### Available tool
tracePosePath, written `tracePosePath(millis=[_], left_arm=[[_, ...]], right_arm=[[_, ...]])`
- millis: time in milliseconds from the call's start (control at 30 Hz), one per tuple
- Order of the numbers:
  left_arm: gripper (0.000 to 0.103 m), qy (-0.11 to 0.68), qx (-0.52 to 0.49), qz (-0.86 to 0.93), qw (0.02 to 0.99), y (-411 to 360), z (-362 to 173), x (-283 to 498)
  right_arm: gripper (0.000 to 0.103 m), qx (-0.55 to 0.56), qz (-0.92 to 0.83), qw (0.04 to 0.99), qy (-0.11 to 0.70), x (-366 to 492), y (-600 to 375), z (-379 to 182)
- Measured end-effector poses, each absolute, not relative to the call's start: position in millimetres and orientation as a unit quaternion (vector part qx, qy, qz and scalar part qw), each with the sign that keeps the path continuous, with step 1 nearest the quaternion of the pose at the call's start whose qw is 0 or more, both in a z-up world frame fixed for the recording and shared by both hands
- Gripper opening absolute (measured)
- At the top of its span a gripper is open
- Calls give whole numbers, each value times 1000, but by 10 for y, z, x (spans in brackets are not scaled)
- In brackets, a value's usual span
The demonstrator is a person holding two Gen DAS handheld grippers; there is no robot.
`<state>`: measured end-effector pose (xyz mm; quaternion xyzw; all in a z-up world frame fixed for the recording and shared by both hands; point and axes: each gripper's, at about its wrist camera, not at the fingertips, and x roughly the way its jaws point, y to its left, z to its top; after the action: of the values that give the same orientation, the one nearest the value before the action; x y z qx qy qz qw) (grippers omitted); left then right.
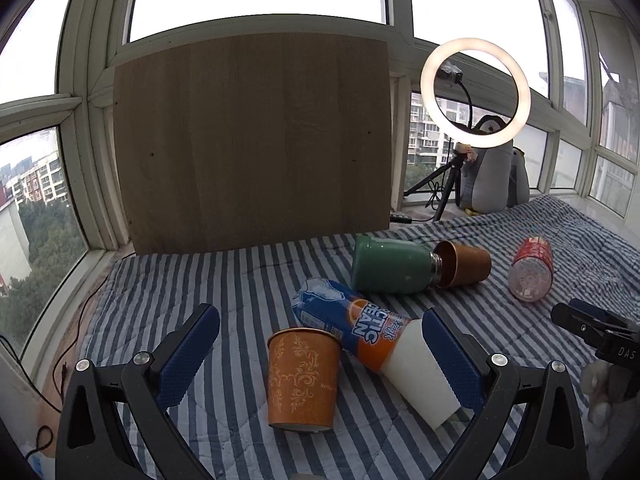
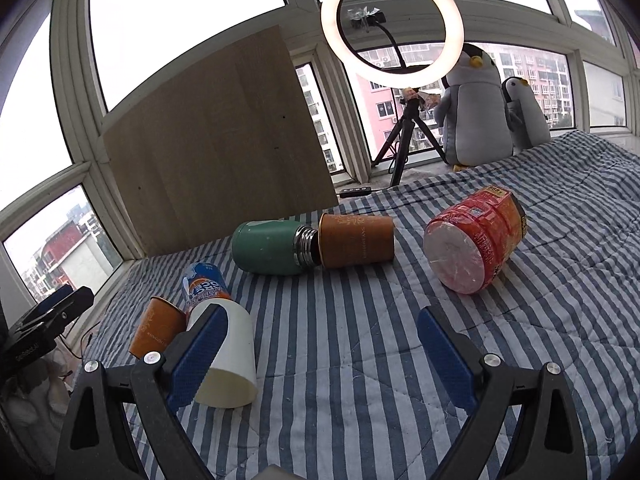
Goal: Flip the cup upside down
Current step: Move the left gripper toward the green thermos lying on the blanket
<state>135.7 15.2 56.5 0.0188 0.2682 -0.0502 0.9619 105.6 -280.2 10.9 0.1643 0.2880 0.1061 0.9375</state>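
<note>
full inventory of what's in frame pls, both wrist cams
orange cup: 1, orange with pale scrollwork, near, standing on striped quilt, mouth up
orange cup on its side: 1, mid-quilt, mouth over green flask's neck
green flask: 1, lying down
white cup: 1, lying, over can's end
drink can: 1, blue and orange, lying
red jar: 1, lying, right side
wooden board: 1, tan, upright against window
ring light: 1, lit, on tripod
plush penguins: 2, grey, by window
left hand-held gripper: open
right hand-held gripper: open
</note>
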Motion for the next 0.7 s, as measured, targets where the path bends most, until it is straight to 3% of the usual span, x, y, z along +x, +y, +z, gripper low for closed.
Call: tracePosePath(millis=[400,700], left_arm=[[103,391,-34,-105,914,-218,338,2978],[103,438,-66,-113,890,-322,41,3698]], right_arm=[[94,165,107,932,303,1142,-2848,-108],[94,154,109,938,290,1092,-2839,-58]])
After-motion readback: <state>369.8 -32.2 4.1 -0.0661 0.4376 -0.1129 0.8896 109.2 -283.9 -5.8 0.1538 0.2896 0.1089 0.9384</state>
